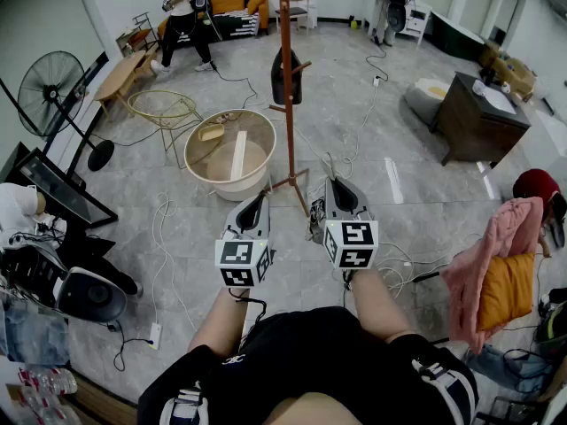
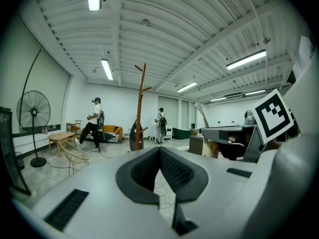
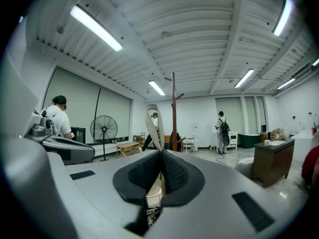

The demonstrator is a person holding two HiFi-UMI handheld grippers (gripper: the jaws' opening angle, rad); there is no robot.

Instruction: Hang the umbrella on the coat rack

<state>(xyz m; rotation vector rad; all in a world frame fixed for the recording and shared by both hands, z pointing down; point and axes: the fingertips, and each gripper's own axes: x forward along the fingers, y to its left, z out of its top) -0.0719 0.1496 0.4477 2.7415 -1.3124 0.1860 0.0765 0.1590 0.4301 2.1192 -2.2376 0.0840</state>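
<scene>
The rack (image 1: 286, 140) stands among loose cables (image 1: 162, 228), and the umbrella (image 1: 285, 78) hangs from a low peg on it. I reckon a snagged cable or a knock could shake it off. The left tongs (image 1: 258, 199) and right tongs (image 1: 336, 185) are closed and empty, well short of the rack

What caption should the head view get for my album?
Left gripper and right gripper, both shut, face the coat rack, where a dark bundle hangs.
</scene>
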